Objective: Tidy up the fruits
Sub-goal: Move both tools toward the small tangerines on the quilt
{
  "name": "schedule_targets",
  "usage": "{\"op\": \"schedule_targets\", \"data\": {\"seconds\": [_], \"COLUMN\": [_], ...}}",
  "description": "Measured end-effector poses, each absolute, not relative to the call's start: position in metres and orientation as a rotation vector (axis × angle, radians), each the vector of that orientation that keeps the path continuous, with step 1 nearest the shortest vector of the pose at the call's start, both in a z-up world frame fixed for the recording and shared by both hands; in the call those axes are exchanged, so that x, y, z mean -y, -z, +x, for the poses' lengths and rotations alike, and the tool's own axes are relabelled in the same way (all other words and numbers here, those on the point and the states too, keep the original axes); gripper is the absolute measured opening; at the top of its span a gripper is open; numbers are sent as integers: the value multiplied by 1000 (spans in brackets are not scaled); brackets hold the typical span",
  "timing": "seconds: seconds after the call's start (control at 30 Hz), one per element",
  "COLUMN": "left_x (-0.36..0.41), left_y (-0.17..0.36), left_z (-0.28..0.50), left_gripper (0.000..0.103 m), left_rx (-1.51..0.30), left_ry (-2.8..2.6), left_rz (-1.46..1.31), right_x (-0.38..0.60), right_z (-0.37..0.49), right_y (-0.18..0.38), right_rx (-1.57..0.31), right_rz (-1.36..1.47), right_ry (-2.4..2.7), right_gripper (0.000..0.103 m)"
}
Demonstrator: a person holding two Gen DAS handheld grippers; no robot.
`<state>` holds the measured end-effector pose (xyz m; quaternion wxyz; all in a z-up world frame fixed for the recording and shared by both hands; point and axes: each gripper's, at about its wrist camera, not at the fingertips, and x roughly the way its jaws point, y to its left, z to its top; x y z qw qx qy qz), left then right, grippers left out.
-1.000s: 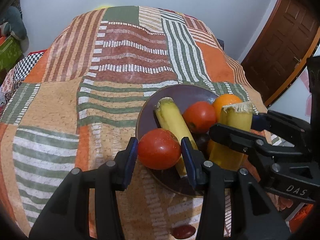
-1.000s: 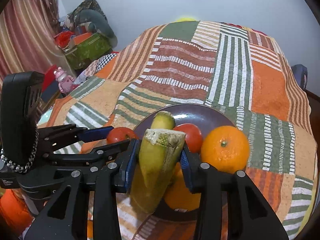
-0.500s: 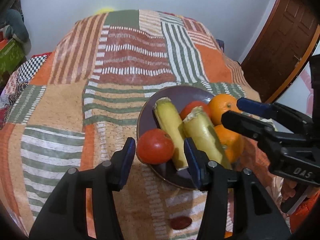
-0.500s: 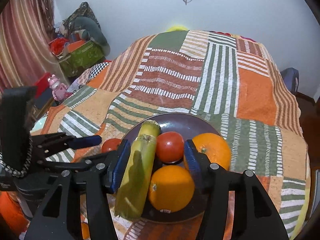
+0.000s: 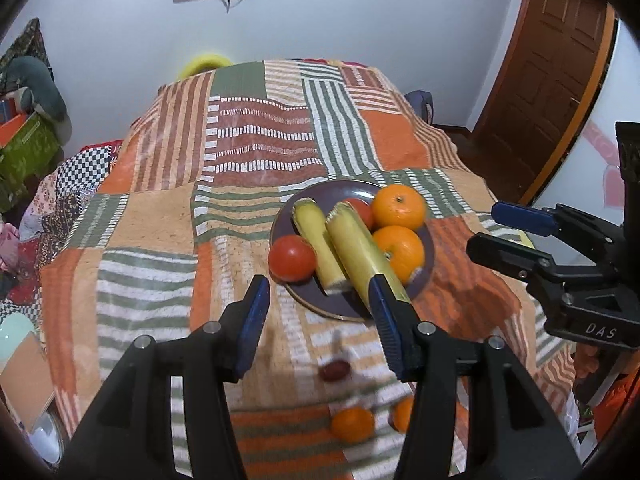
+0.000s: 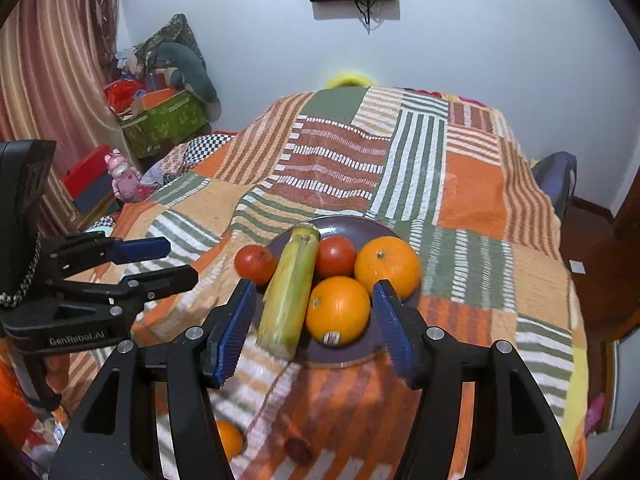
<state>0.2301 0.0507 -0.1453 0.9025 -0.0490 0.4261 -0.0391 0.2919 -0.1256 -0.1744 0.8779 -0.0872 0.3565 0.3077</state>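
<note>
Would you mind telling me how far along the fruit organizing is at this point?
Mostly done: the plate holds two corn cobs, two tomatoes and two oranges. Nothing is in hand; the left gripper and right gripper are open. Left: two loose oranges and a small dark red fruit on the bedspread.

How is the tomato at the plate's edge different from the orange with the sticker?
The tomato is red; the orange is orange. The tomato looks smaller. The orange carries a sticker; the tomato shows none. The tomato sits left of the yellow stalk, the orange right. Both are round and on the plate.
</note>
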Motion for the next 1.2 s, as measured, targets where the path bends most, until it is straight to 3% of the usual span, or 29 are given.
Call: {"op": "schedule_targets", "data": {"seconds": [0.13,0.23,0.47,1.1,1.2], "left_x": [-46,-42,-43,-45,-44], "left_y": [141,141,154,224,226], "left_z": [208,185,152,142,142], "left_gripper": [52,60,66,66,66], "left_rx": [-888,-887,-919,-1083,-1076], "left_ry": [87,81,70,82,84], "left_rz": [-96,-79,-77,-142,-136], "right_x": [133,137,130,104,102], "right_z": [271,257,226,226,227], "right_y": [169,171,194,278,283], "right_rx": [-732,-733,-771,-1005,-1016], "right_rz": [-176,-168,-200,-210,-203], "right_ry": [-642,-646,-660,-712,-720], "right_gripper": [57,57,65,64,56]}}
